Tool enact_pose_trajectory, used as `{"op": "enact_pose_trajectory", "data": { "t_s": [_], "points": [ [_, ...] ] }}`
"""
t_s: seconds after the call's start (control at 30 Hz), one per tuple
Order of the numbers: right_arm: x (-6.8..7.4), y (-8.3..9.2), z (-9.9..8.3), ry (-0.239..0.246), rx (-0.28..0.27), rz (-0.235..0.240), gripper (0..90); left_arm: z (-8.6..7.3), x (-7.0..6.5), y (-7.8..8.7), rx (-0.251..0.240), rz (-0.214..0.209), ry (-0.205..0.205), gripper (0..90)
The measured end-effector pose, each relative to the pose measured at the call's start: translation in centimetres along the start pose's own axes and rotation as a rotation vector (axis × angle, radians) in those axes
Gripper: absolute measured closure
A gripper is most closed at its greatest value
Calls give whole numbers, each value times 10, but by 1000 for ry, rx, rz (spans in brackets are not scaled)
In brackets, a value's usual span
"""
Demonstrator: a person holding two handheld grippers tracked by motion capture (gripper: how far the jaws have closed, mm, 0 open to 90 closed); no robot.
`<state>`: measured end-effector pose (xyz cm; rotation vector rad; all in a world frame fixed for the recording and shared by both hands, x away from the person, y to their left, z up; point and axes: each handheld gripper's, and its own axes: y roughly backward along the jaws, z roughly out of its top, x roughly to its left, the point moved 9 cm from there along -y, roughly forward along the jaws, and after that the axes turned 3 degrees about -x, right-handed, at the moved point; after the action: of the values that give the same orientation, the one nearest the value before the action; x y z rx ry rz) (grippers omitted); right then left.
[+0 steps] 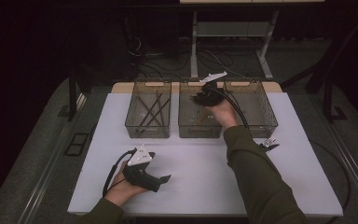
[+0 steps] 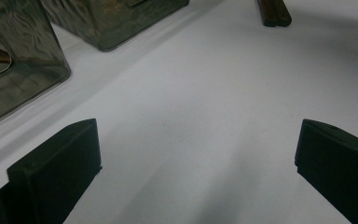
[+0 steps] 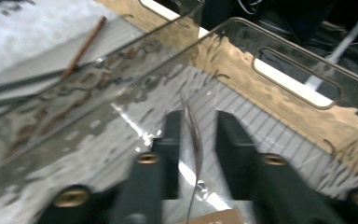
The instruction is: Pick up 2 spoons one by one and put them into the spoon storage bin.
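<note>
Spoon (image 3: pixel 196 140): thin metal, light, stiff, slick; stands edge-on between parted jaws of right hand-held gripper (image 3: pixel 196 135) inside middle bin (image 1: pixel 186 128), apparently loose. Best hold: flat handle. Left hand-held gripper (image 2: pixel 196 154) open, empty, above surface (image 1: pixel 200 172).

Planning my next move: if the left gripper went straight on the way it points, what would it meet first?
Probably bare table first; beyond it, the dark stick end lies near that line, though depth is unclear. The left gripper stands open.

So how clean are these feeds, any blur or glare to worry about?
High view: dim, dark surroundings, sharp enough. Left gripper view: crisp, soft shadows on the white table. Right gripper view: motion blur, strong glare on the clear bin walls, the thin utensil between the jaws smeared.
</note>
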<state>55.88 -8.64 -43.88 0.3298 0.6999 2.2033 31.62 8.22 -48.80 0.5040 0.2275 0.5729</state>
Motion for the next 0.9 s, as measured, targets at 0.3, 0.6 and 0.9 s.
{"op": "enact_pose_trajectory", "data": {
  "t_s": [0.3, 0.6, 0.9],
  "points": [
    [0, 22, 13, -30, -45, -2, 446, 0, 0, 0, 0, 3, 6, 0],
    [11, 46, 18, -52, -74, 56, 349, -1, 1, 0, 2, 8, 2, 0],
    [16, 69, 17, -63, -105, 94, 333, -1, 1, 0, 2, 13, 9, 0]
  ]
}}
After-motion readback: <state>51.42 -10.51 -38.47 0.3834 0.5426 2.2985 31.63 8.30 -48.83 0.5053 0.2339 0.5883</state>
